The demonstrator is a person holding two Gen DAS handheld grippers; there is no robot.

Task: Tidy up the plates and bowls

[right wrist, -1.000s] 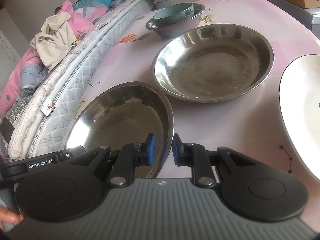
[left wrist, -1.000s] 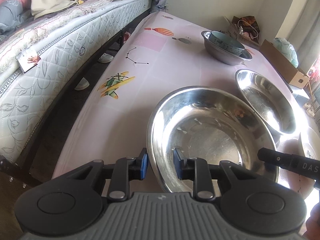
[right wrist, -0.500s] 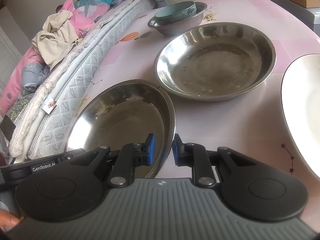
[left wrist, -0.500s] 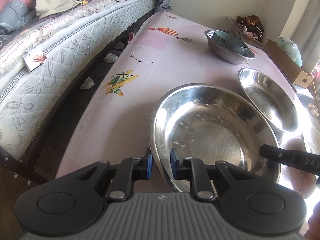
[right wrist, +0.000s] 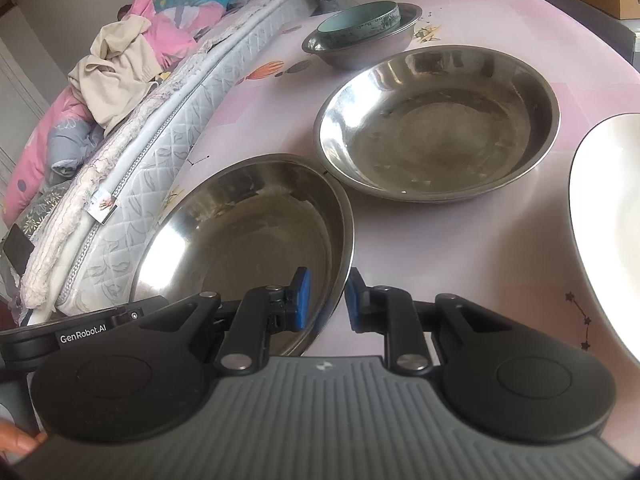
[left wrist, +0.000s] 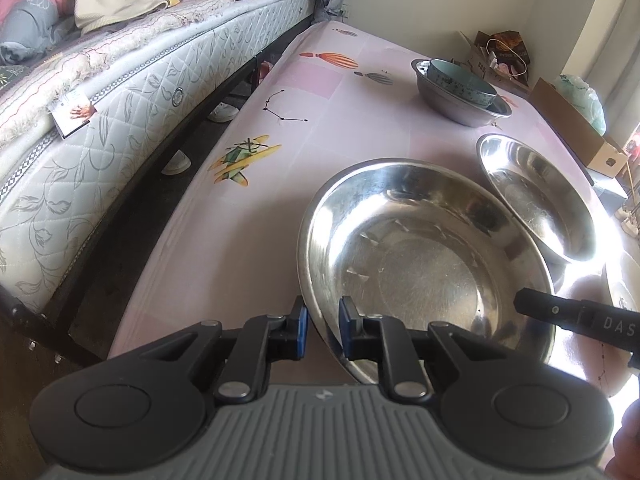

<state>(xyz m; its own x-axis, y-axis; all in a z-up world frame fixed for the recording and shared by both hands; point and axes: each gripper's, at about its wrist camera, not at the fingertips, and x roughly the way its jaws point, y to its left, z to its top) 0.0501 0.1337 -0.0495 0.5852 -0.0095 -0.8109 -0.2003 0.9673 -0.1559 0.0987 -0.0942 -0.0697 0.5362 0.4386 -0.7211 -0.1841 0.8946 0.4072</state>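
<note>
A large steel bowl [left wrist: 424,264] sits near the front of the pink table [left wrist: 312,112]. My left gripper [left wrist: 323,326] is shut on its near-left rim. My right gripper [right wrist: 325,298] is shut on the same bowl's [right wrist: 248,236] right rim. A second steel bowl [right wrist: 436,124] sits on the table just beyond it and shows in the left wrist view [left wrist: 540,196]. Farther back, a small steel bowl [right wrist: 384,46] holds a light blue bowl [right wrist: 358,24].
A white plate [right wrist: 608,232] lies at the right of the table. A mattress [left wrist: 120,96] with piled clothes runs along the table's left side, with a dark gap between. Cardboard boxes [left wrist: 576,132] stand beyond the far right edge.
My left gripper has closed onto the bowl's rim. The bowl has lifted and tilted slightly between both grippers.
</note>
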